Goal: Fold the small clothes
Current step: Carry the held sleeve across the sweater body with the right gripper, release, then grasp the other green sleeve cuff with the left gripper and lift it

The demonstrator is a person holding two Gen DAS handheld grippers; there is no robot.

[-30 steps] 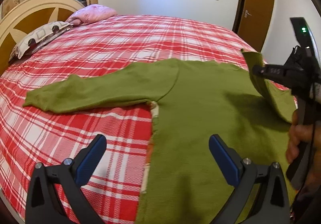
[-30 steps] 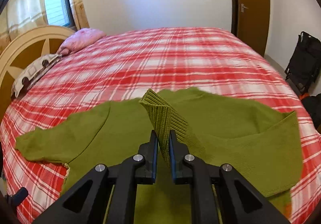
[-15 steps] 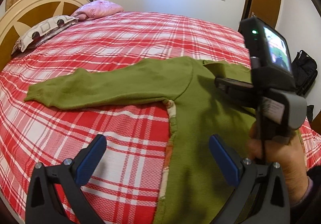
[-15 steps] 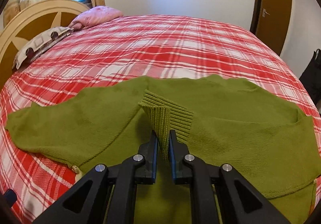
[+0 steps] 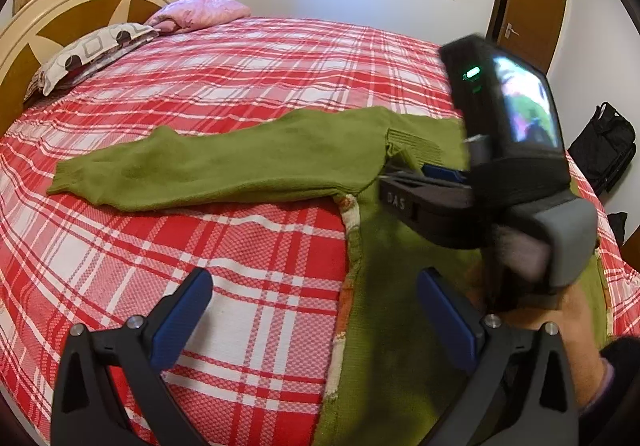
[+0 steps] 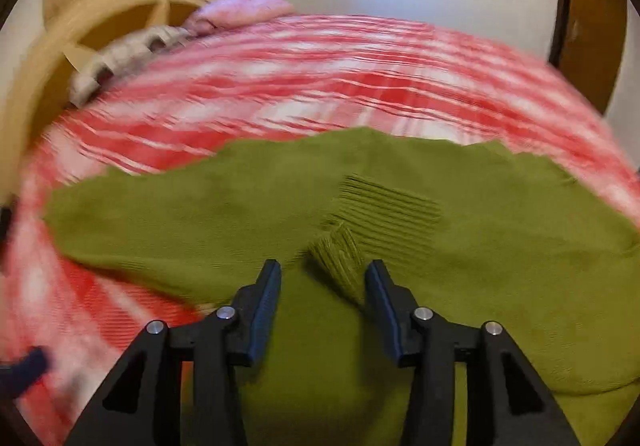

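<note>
I see the sweater (image 5: 248,166) lying flat on the bed (image 5: 248,74), one sleeve (image 5: 160,170) stretching toward nine o'clock. Pillows (image 5: 92,54) sit at ten o'clock by the headboard (image 5: 60,14).

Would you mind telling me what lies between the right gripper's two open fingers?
In the right wrist view, the ribbed cuff of the green sweater sits between the right gripper fingers, released; more sweater lies beneath.

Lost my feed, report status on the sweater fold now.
Right gripper jaws open, ribbed cuff lying loose between them. Left gripper jaws open, empty, above bedspread. Green sweater: one sleeve folded in, other spread out. Nothing in the way.
</note>
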